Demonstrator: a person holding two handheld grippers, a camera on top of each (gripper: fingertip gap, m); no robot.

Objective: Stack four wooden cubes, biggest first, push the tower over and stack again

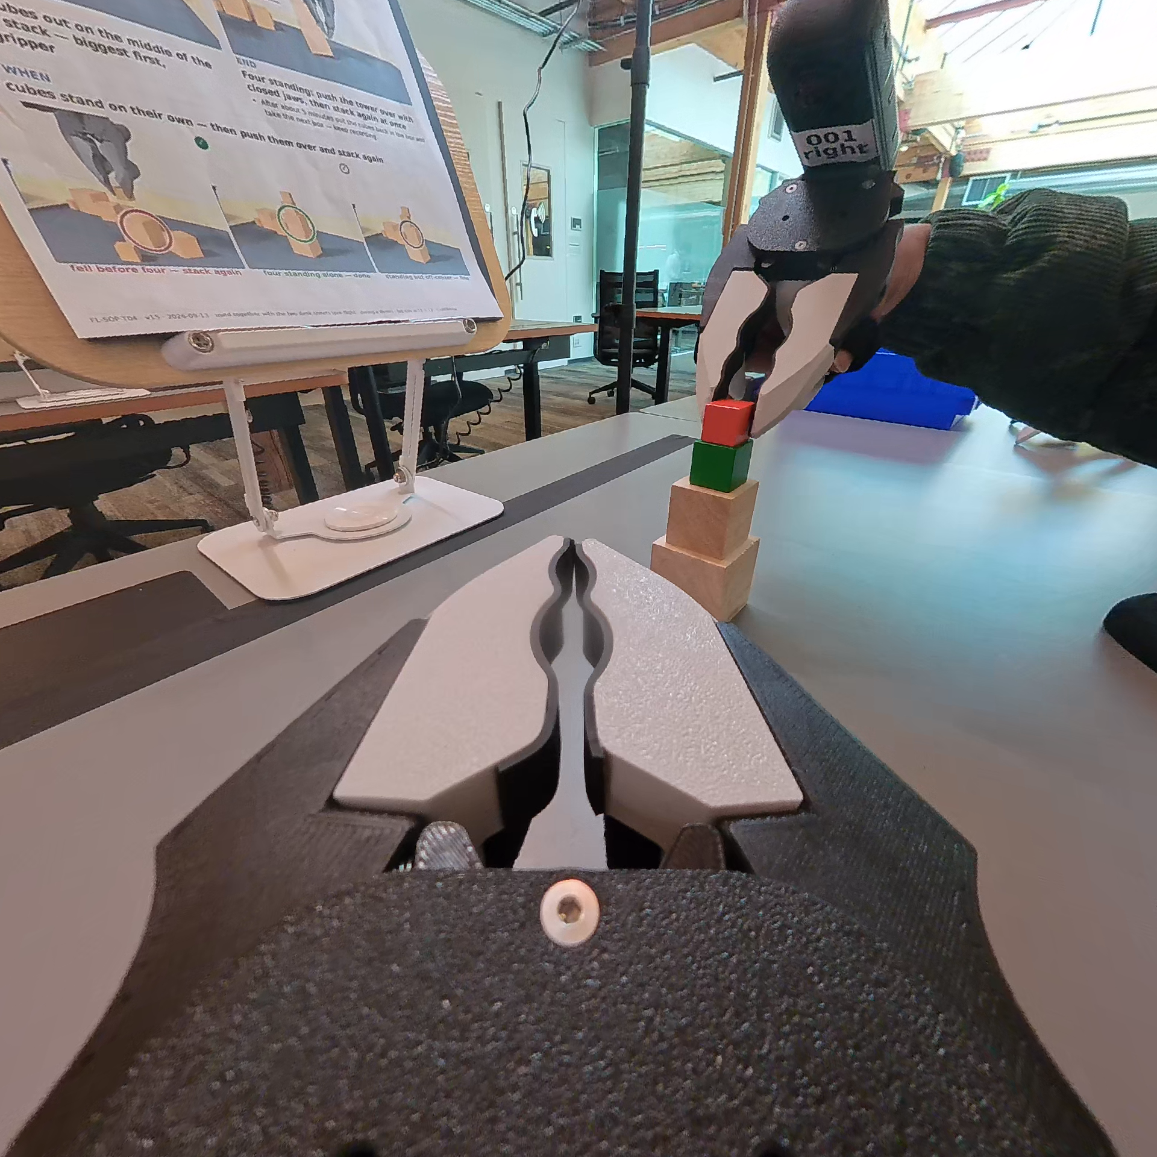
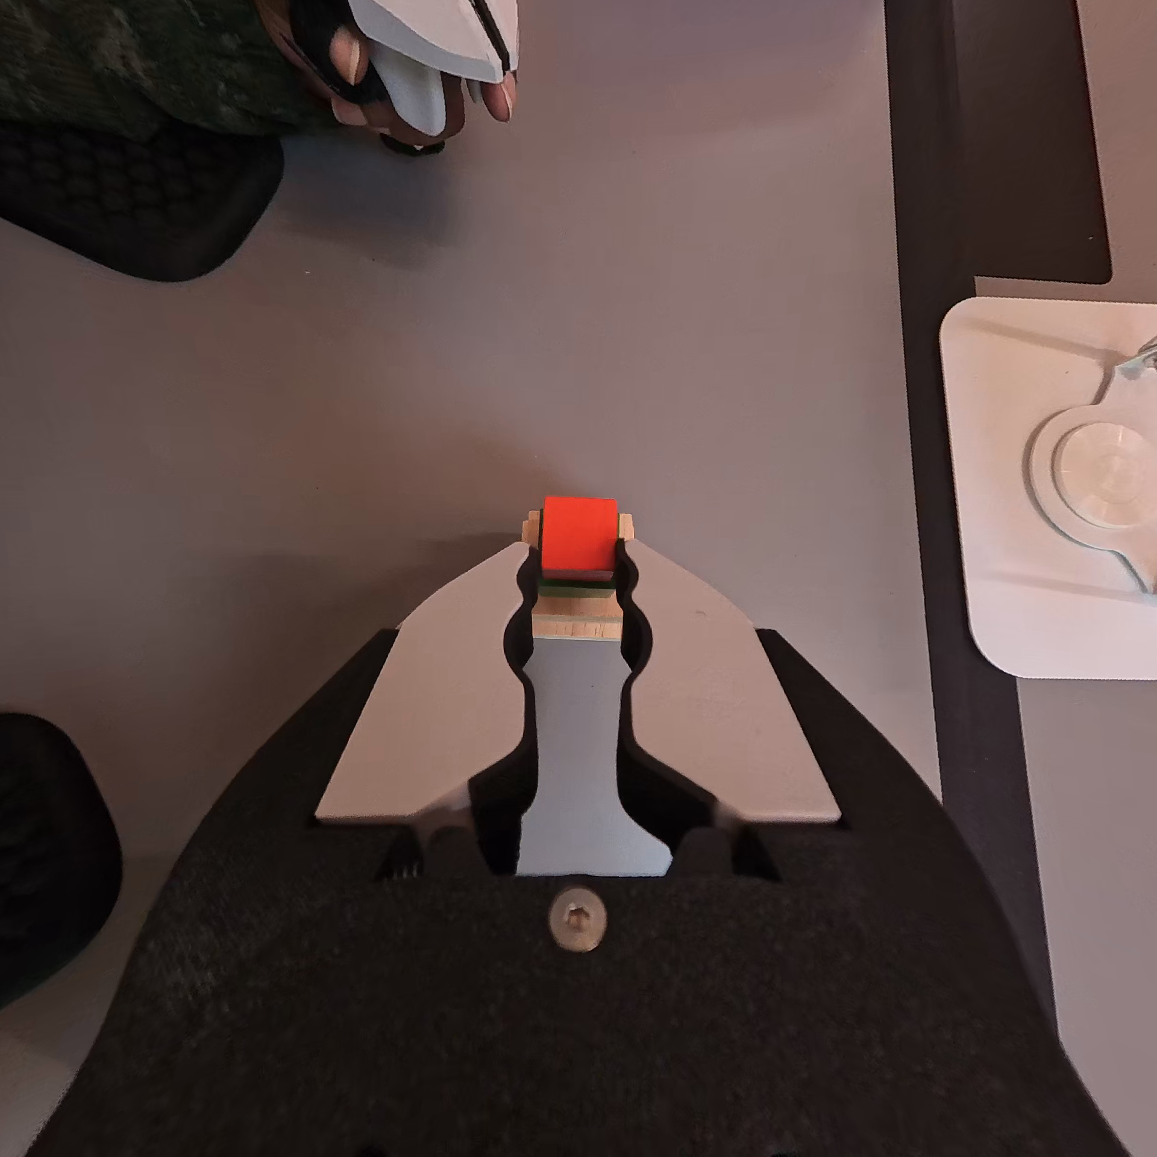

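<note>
A tower of cubes stands on the grey table (image 1: 939,626). From the bottom it has a large wooden cube (image 1: 701,579), a smaller wooden cube (image 1: 710,523), a green cube (image 1: 720,466) and a red cube (image 1: 726,422) on top. My right gripper (image 2: 576,551) comes down from above. Its pads are against both sides of the red cube (image 2: 576,538), which rests on the green cube (image 2: 573,585). The left wrist view also shows the right gripper (image 1: 735,418) at the tower top. My left gripper (image 1: 573,548) is shut and empty. It lies low over the table, just left of the tower base.
A white stand (image 1: 350,532) holding a printed sheet (image 1: 238,156) sits left of the tower, across a dark strip (image 1: 563,476). A blue bin (image 1: 889,388) lies behind the tower. A sleeved arm (image 1: 1033,313) reaches in from the right. Dark pads (image 2: 125,206) lie on the table. The grippers' ends are close to 15 centimetres from one another. From my right tips it is roughly 5 centimetres to the smaller wooden cube (image 1: 710,523); from my left, 15 centimetres.
</note>
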